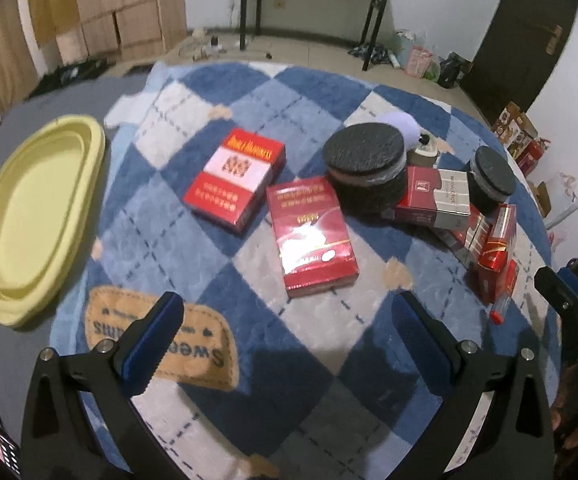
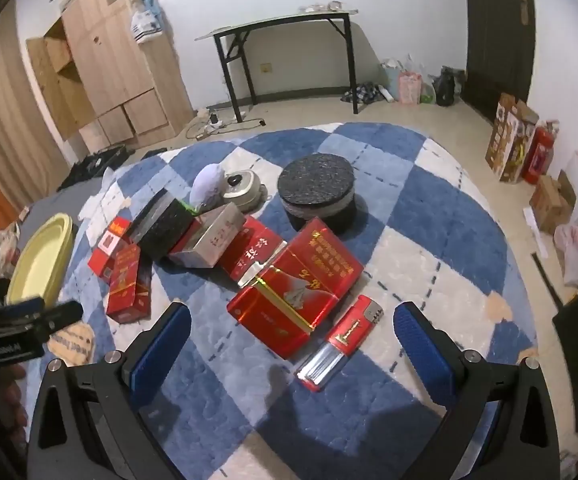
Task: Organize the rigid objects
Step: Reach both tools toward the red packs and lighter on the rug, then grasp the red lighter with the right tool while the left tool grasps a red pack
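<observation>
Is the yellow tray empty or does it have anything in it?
Empty. The left wrist view shows the yellow tray with a bare inside; the red boxes all lie on the rug.

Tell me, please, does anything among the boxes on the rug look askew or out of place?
Yes: the right-hand boxes are a jumble. The silver box leans tilted across a red box, and the large red box lies skewed on others. The yellow tray holds nothing visible.

Tray (image 1: pixel 29 216) left — boxes (image 1: pixel 313 236) right.
</observation>
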The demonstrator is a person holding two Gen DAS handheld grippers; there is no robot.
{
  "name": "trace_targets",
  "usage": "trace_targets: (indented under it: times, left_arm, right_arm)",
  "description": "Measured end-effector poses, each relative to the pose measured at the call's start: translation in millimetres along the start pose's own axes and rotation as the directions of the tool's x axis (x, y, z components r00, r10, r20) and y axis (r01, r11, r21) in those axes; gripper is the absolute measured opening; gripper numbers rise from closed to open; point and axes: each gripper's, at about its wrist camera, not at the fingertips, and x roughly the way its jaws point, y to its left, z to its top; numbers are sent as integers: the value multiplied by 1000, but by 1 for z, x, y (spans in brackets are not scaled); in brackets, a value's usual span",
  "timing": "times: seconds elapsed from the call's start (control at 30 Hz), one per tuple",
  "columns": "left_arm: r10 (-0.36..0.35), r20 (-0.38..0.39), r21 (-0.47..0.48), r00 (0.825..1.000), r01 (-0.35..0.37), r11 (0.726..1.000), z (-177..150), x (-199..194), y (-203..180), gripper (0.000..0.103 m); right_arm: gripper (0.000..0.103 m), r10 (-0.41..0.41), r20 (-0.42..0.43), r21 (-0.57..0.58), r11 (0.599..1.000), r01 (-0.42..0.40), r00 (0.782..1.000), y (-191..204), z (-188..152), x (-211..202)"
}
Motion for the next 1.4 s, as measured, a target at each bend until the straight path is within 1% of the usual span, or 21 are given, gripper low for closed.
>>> trace_targets:
  times: [0.07, 0.13, 0.17, 0.2, 0.27, 0.37, 0.43, 0.5, 0.57, 0.63, 0.67, 0.73, 0.77, 0.83, 0.9, 0.93, 1.03, 1.13, 1.27, 1.37, 1.4]
  left_arm:
    - [-12, -13, -14, 1000, 11, 1000, -1, 2, 2, 103]
    - [7, -11, 10, 1000, -7, 1000, -3, 3, 0, 103]
    - [20, -2, 25, 1000, -20, 999, -3, 2, -2, 103]
    - [25, 3, 37, 1000, -25, 999, -4, 1, -3, 103]
    - [14, 6, 50, 1000, -14, 999, -2, 1, -2, 103]
    - [-8, 3, 51, 1000, 7, 999, 2, 1, 3, 103]
    - [-1, -2, 41, 1000, 1, 999, 5, 1, 7, 103]
    - [-9, -8, 27, 1000, 10, 1000, 5, 2, 9, 103]
    - [-11, -16, 31, 1000, 12, 999, 5, 3, 7, 103]
    - [-9, -16, 45, 1000, 10, 999, 5, 5, 4, 103]
    - [-6, -15, 52, 1000, 6, 999, 5, 5, 3, 103]
    - [-5, -16, 58, 1000, 5, 998, 4, 6, 2, 103]
    - [-3, -19, 58, 1000, 4, 998, 3, 7, 2, 103]
    - [4, -21, 57, 1000, -3, 998, 2, 9, 2, 103]
    - [25, -17, 69, 1000, -24, 997, 1, 13, 1, 103]
    - [42, -13, 71, 999, -41, 997, 0, 16, 0, 103]
    - [66, -37, 24, 997, -65, 998, 3, 30, 1, 103]
    - [90, -49, -7, 995, -91, 996, 10, 47, -6, 103]
    - [127, -26, -11, 992, -127, 992, 19, 62, -21, 103]
    - [133, -24, -53, 991, -134, 990, 23, 72, -22, 103]
    - [135, -44, -68, 990, -138, 988, 25, 80, -21, 103]
  right_arm:
    - [103, 8, -1, 24, 1000, -8, 1000, -5, 0, 5]
    - [103, 7, -4, 30, 1000, -7, 1000, -8, -3, 21]
    - [103, 7, -7, 26, 1000, -7, 1000, -5, -5, 35]
    - [103, 0, -11, 17, 1000, 0, 1000, 3, -6, 36]
    - [103, -9, -14, -4, 1000, 9, 1000, 4, -2, 41]
    - [103, -33, 3, -30, 999, 33, 999, -1, -1, 36]
    - [103, -46, 56, -48, 998, 48, 997, -12, 3, 28]
    - [103, -67, 76, -14, 998, 68, 995, -26, 7, 24]
    - [103, -51, 93, 82, 996, 43, 994, -46, 8, 21]
    - [103, -5, 71, 174, 985, -7, 997, -58, 6, 24]
    - [103, 29, 61, 196, 980, -41, 998, -60, 4, 29]
    - [103, 80, 51, 184, 979, -89, 995, -55, 3, 39]
    - [103, 136, 118, 203, 966, -158, 984, -57, 3, 44]
    - [102, 119, 120, 154, 979, -137, 986, -51, 3, 50]
    - [98, 42, 17, 106, 993, -43, 999, -43, -1, 64]
    - [94, 31, -19, 110, 993, -29, 999, -44, -2, 72]
    - [93, 23, -83, 177, 984, -8, 996, -53, -7, 94]
    - [95, 7, -87, 184, 983, 9, 996, -51, -6, 104]
    - [92, -15, -87, 210, 977, 33, 996, -52, -7, 109]
    - [82, -46, -79, 218, 974, 63, 996, -53, -9, 116]
    - [79, -64, -81, 210, 974, 80, 995, -51, -10, 121]
